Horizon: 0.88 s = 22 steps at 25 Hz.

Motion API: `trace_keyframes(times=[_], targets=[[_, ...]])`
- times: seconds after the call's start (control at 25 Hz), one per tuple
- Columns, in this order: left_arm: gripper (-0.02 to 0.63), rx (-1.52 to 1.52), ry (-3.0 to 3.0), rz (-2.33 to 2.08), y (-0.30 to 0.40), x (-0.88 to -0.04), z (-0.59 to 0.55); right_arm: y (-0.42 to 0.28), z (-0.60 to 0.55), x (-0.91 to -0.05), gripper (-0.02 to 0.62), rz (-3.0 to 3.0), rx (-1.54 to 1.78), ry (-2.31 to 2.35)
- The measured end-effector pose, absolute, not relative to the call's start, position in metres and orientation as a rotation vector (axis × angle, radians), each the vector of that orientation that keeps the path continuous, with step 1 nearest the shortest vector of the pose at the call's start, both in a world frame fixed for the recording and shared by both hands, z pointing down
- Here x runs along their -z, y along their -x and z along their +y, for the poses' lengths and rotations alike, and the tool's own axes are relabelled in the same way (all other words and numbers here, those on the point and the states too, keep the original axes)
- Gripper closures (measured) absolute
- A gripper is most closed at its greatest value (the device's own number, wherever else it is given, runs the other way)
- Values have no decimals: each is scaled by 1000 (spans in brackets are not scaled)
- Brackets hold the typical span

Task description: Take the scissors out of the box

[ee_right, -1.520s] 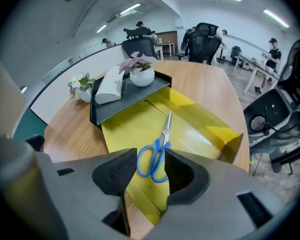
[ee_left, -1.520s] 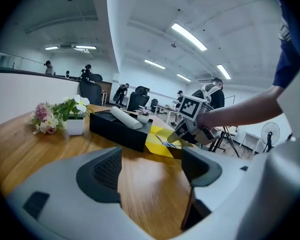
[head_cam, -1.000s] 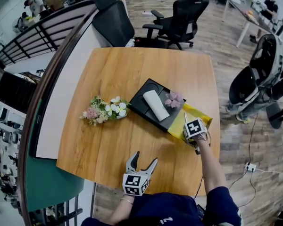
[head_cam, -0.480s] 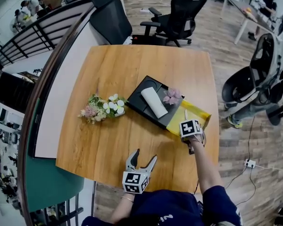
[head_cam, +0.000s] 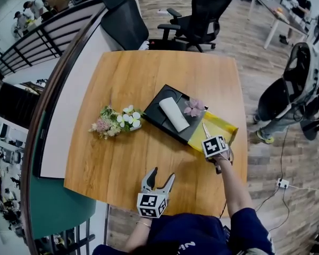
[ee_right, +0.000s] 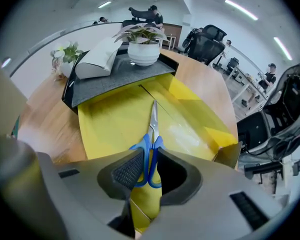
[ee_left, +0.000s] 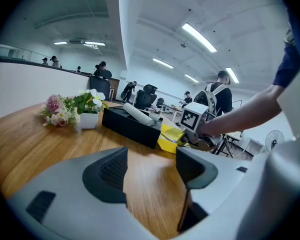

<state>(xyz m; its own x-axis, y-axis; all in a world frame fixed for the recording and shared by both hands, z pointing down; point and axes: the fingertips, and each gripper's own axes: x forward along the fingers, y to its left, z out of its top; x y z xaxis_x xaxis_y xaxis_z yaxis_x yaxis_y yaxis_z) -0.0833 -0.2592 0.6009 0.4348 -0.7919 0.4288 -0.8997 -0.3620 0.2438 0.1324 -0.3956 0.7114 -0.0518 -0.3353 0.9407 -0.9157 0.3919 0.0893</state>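
The person wears a dark navy short-sleeved shirt (head_cam: 244, 224) with white print on its front. The left claw (head_cam: 163, 175) and the right claw (ee_right: 150, 166) have pale grey jaws with dark ribbed pads (ee_right: 127, 170). Each carries a white cube (head_cam: 215, 146) with black square markers.

I am looking steeply down from head height, far enough off to take in the whole table (head_cam: 149, 84) and the floor around it. The left gripper view is sitting low at the table's near edge, facing almost level across the wood toward the flowers (ee_left: 70, 109) and the box (ee_left: 171, 134) at middling range. The right gripper view is pointing steeply down, very close over the box's yellow floor, with the scissors (ee_right: 151, 149) filling its centre. All three views are sharing the box.
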Motion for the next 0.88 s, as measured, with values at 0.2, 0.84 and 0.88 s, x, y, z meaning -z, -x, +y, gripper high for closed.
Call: trace_keyframes(times=[0.2, 0.84, 0.88], targets=[[310, -326, -2245, -1448, 89, -598, -255, -142, -392, -694, 500, -1605, -661, -1218], [336, -297, -2309, -1392, 79, -587, -253, -142, -398, -618, 500, -1858, -521, -1450], [336, -296, -2311, -1394, 80, -586, -253, -142, -398, -612, 501, -1872, -505, -1461]])
